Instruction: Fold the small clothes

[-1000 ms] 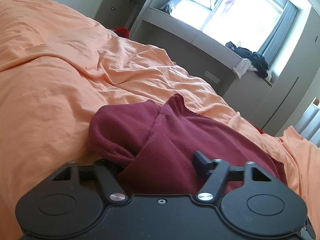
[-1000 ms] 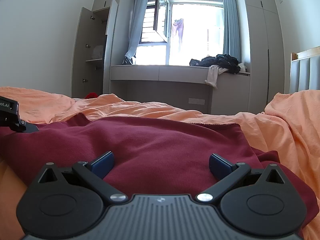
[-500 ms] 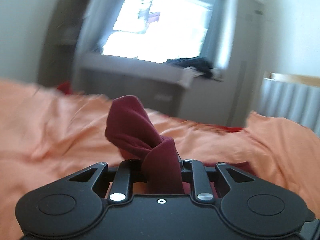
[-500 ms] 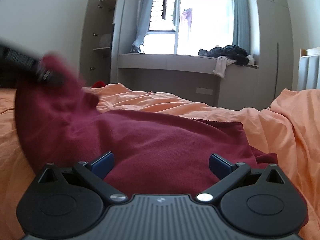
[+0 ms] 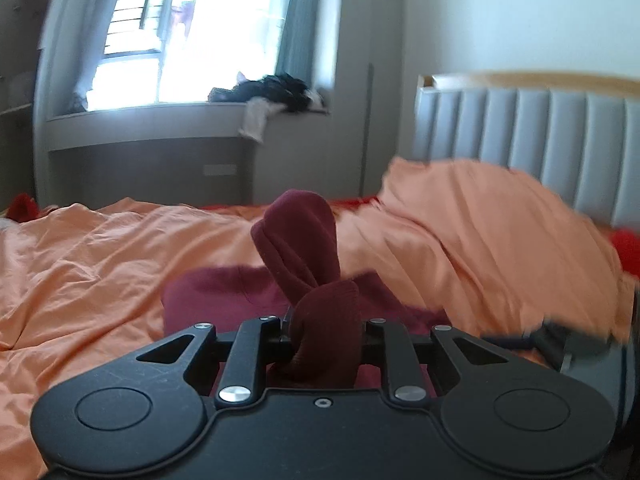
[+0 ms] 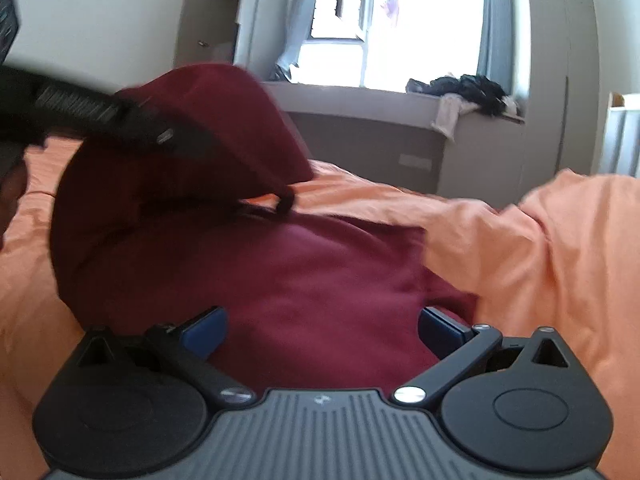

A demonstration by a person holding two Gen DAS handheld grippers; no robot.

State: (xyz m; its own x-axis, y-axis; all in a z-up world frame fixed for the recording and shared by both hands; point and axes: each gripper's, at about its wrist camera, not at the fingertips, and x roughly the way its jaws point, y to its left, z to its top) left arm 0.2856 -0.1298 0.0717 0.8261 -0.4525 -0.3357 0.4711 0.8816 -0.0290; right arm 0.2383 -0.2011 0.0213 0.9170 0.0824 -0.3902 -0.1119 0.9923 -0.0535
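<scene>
The left tool [image 5: 325,332] pinches a bunched fold of the garment [image 6: 320,280], lifted above the bed [image 5: 100,256]. The right tool [image 6: 322,330] rests wide open, empty, garment lying between its fingers.

Daylight pours in from the tall bright window [image 5: 176,40], which is blown out to white in both views, leaving the room's near side dimmer. Both pictures are soft with motion blur: the rumpled orange bed cover [image 5: 500,232] smears at the right of the left wrist view, and the raised dark red knitted garment [image 6: 192,128] streaks in the right wrist view. Fisheye bending curves the walls, and the corners are black.
</scene>
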